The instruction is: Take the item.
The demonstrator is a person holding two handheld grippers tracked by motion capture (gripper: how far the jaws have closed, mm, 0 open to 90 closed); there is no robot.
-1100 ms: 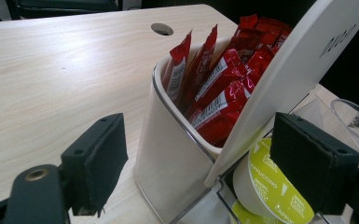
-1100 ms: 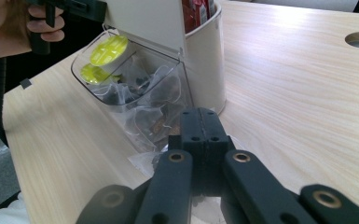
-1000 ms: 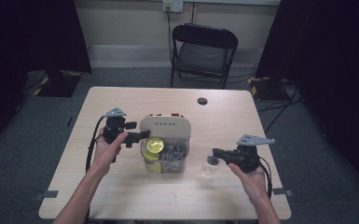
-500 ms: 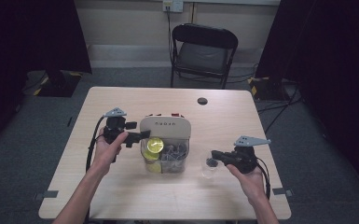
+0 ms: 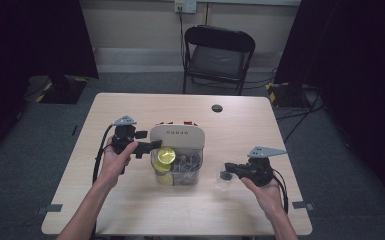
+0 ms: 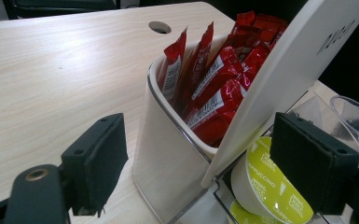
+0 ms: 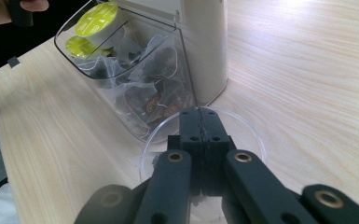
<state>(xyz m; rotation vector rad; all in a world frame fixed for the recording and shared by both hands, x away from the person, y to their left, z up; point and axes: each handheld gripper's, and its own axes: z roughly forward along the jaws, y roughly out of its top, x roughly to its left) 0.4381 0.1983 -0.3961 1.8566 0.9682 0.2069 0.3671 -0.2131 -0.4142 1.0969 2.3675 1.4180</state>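
**Operator:** What changed over the last second?

**Guide:** Very little. Your right gripper [image 5: 226, 175] crept slightly toward the box [image 5: 198, 172], and the cup [image 5: 220, 186] moved with it. Your left gripper [image 5: 149, 142] stayed at the box's left side.

**Operator:** What state were the tools in?

**Guide:** The right jaws were pressed together at the cup's near rim [image 7: 251, 135]. You could not tell from the right gripper view whether the clear wall was pinched between them. The left jaws stood wide apart and gripped nothing. One sat beside the box wall and the other just in front of the capsule [image 6: 270, 186].

**Operator:** Where were the cup and the capsule?

**Guide:** The cup stood on the table [image 5: 130, 210], just beside the box's front right corner. The capsule lay in the clear front bin under the raised lid [image 6: 284, 70]. The sachets [image 6: 214, 88] stood in the compartment behind it.

**Operator:** What did that mean for the work?

**Guide:** You had probably staged the cup to receive the capsule. The pick itself was not yet made.
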